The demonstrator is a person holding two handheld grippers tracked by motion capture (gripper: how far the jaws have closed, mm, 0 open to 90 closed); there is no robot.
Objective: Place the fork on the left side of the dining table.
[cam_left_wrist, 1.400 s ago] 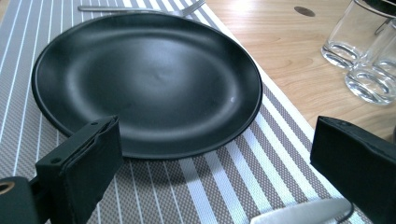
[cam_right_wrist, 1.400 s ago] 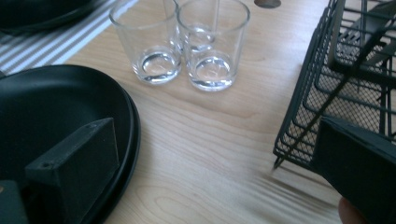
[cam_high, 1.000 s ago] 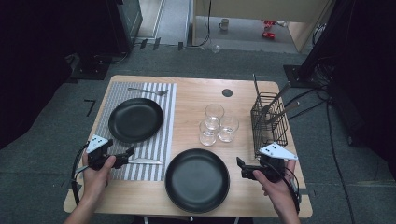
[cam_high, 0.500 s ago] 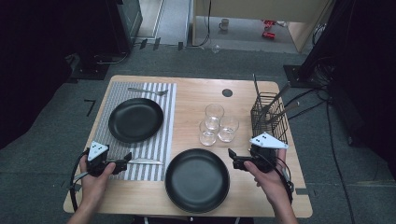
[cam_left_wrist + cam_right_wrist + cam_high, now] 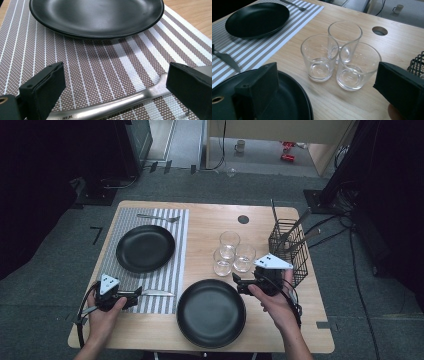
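My left gripper [image 5: 134, 296] rests low on the striped placemat [image 5: 170, 270], open. A steel table knife [image 5: 158, 293] lies there, its handle [image 5: 112, 106] crossing the gap between the jaws, which stand apart from it. My right gripper [image 5: 240, 284] hovers open by the far right rim of the near black plate [image 5: 211, 312]. It faces three empty glasses [image 5: 319, 57], [image 5: 344, 40], [image 5: 358, 66] that stand close together just ahead. Nothing is held between its jaws [image 5: 325, 75].
A second black plate [image 5: 145, 248] sits on the placemat, with a fork [image 5: 159, 218] beyond it. A black wire cutlery basket [image 5: 289, 251] stands right of the glasses. A round cable hole [image 5: 243, 219] is near the table's far edge.
My right gripper has moved forward and left, closer to the glasses. My left gripper has slid a little nearer to the knife handle and now holds still.
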